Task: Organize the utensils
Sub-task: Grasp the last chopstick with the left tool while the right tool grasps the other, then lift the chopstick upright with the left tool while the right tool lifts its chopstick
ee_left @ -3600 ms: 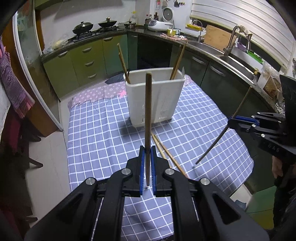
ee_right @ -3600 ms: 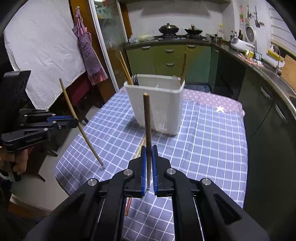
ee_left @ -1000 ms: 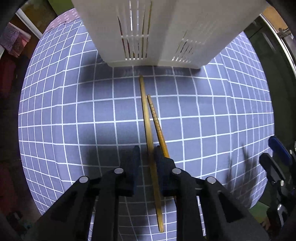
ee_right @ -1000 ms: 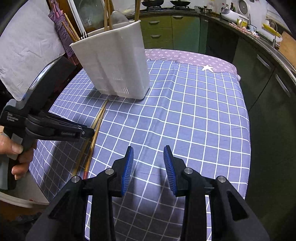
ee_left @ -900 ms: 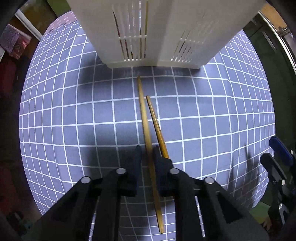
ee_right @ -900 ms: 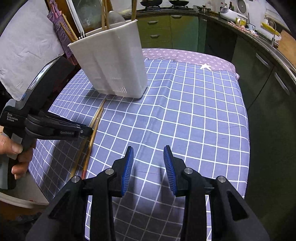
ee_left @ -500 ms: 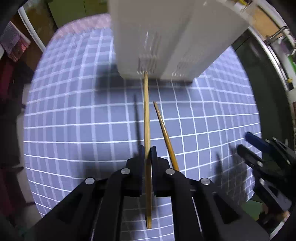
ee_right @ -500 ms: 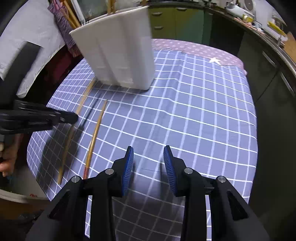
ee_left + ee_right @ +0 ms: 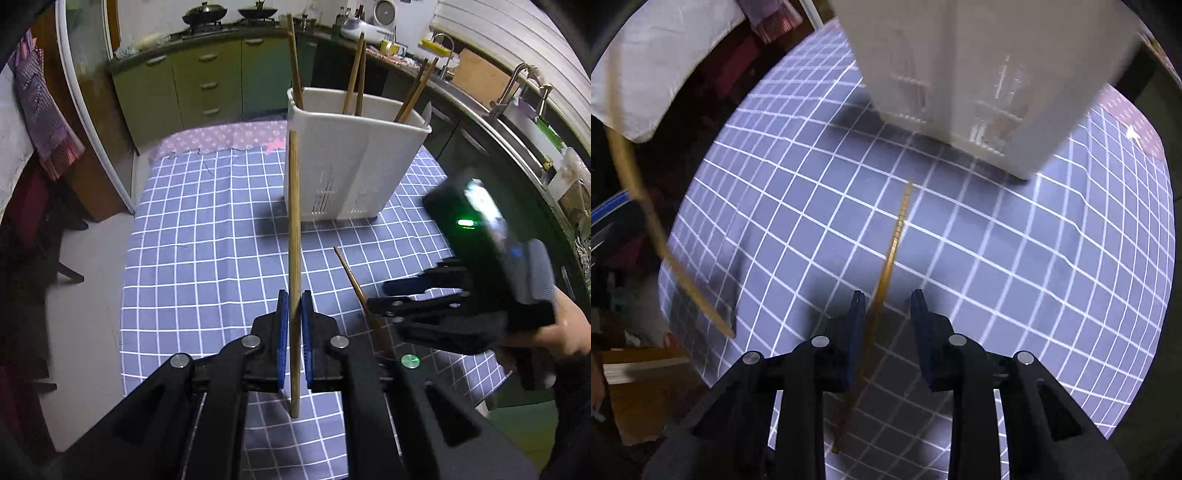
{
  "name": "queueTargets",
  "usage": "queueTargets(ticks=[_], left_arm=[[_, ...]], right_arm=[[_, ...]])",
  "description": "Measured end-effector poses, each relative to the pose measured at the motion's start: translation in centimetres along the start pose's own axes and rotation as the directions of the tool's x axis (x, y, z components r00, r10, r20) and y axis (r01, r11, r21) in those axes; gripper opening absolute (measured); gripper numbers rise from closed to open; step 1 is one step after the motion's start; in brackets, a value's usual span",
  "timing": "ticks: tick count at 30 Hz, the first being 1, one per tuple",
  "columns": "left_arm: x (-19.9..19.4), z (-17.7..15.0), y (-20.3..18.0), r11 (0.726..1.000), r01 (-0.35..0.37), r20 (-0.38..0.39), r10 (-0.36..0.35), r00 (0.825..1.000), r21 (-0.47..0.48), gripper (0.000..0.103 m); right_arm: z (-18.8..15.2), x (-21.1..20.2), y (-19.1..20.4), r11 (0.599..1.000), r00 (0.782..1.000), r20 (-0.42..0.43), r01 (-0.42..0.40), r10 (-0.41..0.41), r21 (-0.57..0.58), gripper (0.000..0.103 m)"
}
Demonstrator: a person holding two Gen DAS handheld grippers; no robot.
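My left gripper (image 9: 292, 319) is shut on a wooden chopstick (image 9: 293, 236) and holds it upright above the table, in front of the white utensil holder (image 9: 347, 166), which has several chopsticks standing in it. My right gripper (image 9: 886, 306) is open and low over the table, its fingers on either side of a second chopstick (image 9: 892, 254) lying flat on the cloth. That chopstick (image 9: 352, 280) and the right gripper (image 9: 413, 299) also show in the left wrist view. The held chopstick (image 9: 657, 236) shows at the left of the right wrist view, with the holder (image 9: 982, 81) ahead.
The table has a blue checked cloth (image 9: 207, 236). Green cabinets (image 9: 199, 85) and a stove stand behind, a sink counter (image 9: 517, 122) at the right. The table's near edge lies just below the right gripper (image 9: 923, 435).
My left gripper has lifted its chopstick from the cloth to upright. My right gripper has dropped down to the table and straddles the remaining chopstick.
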State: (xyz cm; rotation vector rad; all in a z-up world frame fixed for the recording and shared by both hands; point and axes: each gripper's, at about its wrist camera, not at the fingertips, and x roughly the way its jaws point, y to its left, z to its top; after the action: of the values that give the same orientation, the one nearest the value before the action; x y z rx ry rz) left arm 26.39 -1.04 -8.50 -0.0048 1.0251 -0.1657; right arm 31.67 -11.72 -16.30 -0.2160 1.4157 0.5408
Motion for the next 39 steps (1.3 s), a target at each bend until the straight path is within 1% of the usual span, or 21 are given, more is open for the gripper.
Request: queueTargets(ticks=[1,3,7,10,12,15,18,21,23,25,28,29,33,34,37,38,39], left_arm=[[-0.3,-0.2,0.0,1.0,0.0,0.007,0.0,1.0,0.01,0.007],[-0.7,-0.5,-0.1,1.0,0.005,0.013,-0.006,1.0,0.02,0.007],[-0.7,-0.7,-0.5,0.999,0.017,0.023,-0.018,1.0,0.043,0.007],[-0.9,-0.9,-0.5,0.999,0.023,0.018,-0.024,1.0,0.046,0.007],[-0.9,-1.0,-0.7,0.999,0.023,0.017,-0.024,1.0,0.049,0.007],[-1.0,-1.0,-0.6,0.998,0.023,0.017,-0.024,1.0,0.054,0.007],[-1.0,-1.2,-0.5,0.998,0.024,0.017,-0.025,1.0,0.054,0.007],[-1.0,-1.1,-0.5,0.998,0.023,0.017,-0.024,1.0,0.053,0.007],[-1.1,-1.2,-0.6,0.998,0.027,0.018,-0.028,0.999,0.054,0.007],[-1.3,-1.2,-0.7,0.998,0.026,0.025,-0.027,0.999,0.061,0.007],[-1.8,-1.4,-1.0,0.997,0.017,0.05,-0.021,0.999,0.074,0.007],[-2.0,-1.4,-1.1,0.997,0.017,0.056,-0.022,0.998,0.077,0.007],[-2.4,-1.7,-1.5,0.995,0.017,0.07,-0.023,0.997,0.094,0.007],[-2.5,-1.8,-1.6,0.995,0.012,0.075,-0.02,0.997,0.1,0.007],[-2.7,-2.1,-1.8,0.994,0.008,0.082,-0.018,0.996,0.113,0.007],[-2.8,-2.1,-1.9,0.993,0.007,0.084,-0.017,0.996,0.114,0.007],[-2.9,-2.2,-1.9,0.993,0.009,0.086,-0.019,0.996,0.115,0.007]], right_arm=[[0.4,0.4,0.3,1.0,1.0,-0.014,0.01,-0.01,0.0,0.026],[0.9,0.9,0.7,1.0,0.999,-0.033,0.03,-0.03,0.002,0.023],[1.5,1.9,1.4,0.997,0.994,-0.07,0.079,-0.079,0.004,0.023],[1.9,2.3,1.7,0.994,0.991,-0.077,0.109,-0.109,0.003,0.022],[1.6,2.3,1.9,0.991,0.988,-0.068,0.136,-0.136,0.0,0.014],[1.8,2.6,2.0,0.993,0.991,-0.067,0.117,-0.116,0.011,0.009],[1.4,2.4,1.7,0.994,0.993,-0.045,0.106,-0.106,0.008,0.008],[0.7,1.1,0.9,0.998,0.998,-0.001,0.066,-0.066,0.021,0.007],[0.1,-0.7,0.4,0.998,0.997,0.058,0.047,-0.049,0.036,0.008],[-0.7,-2.8,0.0,0.998,0.991,0.127,0.034,-0.039,0.043,0.007],[-2.2,-6.1,-0.5,0.998,0.973,0.227,0.013,-0.026,0.059,0.007],[-3.0,-7.3,-0.8,0.998,0.962,0.271,0.012,-0.03,0.068,0.007],[-6.7,-10.8,-1.4,0.995,0.91,0.412,0.017,-0.056,0.098,0.007],[-7.5,-11.6,-1.9,0.994,0.899,0.434,0.014,-0.059,0.107,0.007],[-10.2,-12.9,-2.1,0.991,0.852,0.517,0.02,-0.086,0.131,0.007],[-10.7,-13.2,-2.4,0.991,0.843,0.531,0.016,-0.085,0.133,0.007],[-11.6,-13.5,-2.5,0.99,0.827,0.554,0.019,-0.094,0.141,0.007]])
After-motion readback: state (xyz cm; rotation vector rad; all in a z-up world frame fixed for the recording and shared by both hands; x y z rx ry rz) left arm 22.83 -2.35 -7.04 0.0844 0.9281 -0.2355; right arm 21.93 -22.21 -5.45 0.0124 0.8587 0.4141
